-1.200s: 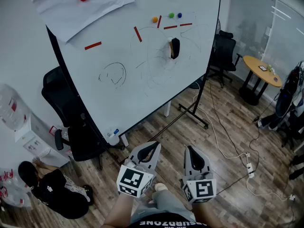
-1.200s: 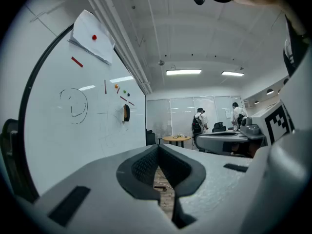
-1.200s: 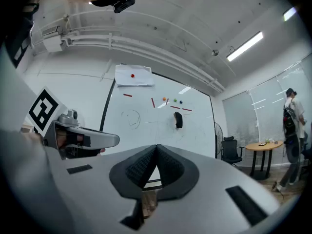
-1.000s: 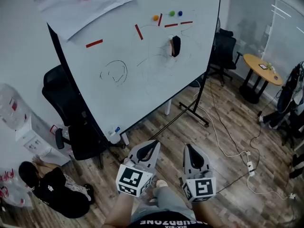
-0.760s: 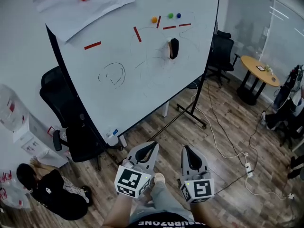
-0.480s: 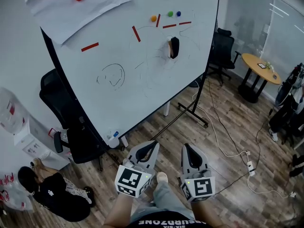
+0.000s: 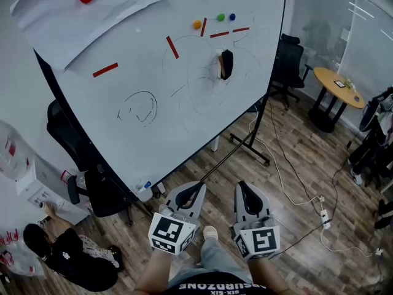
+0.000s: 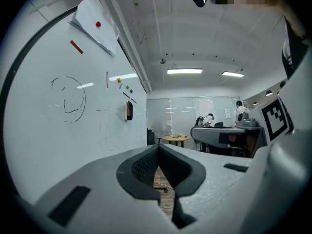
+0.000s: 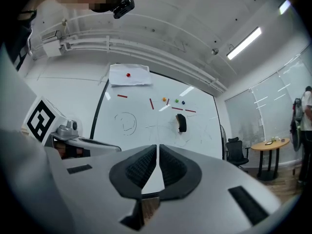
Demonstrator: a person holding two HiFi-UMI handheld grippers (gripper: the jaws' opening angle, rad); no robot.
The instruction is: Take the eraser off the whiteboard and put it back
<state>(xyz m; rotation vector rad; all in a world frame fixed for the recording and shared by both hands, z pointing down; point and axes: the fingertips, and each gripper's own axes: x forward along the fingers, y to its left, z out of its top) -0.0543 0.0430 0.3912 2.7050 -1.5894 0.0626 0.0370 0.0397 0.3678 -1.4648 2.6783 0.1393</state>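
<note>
Black block eraser (image 7: 226, 64) is what I'm after. Nearest me, both tools sit low: the left gripper (image 7: 198, 188) and right gripper (image 7: 242, 188), each with jaws pressed together on nothing. Farther off, the eraser clings upright to the white wheeled whiteboard (image 7: 184, 121), right of centre, well apart from both. I judge it light, stiff-backed and probably magnet-held, so I'd pinch its long sides.

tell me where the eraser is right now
In the head view the eraser clings to the whiteboard, right of centre, just below a red strip and the green magnet.
</note>
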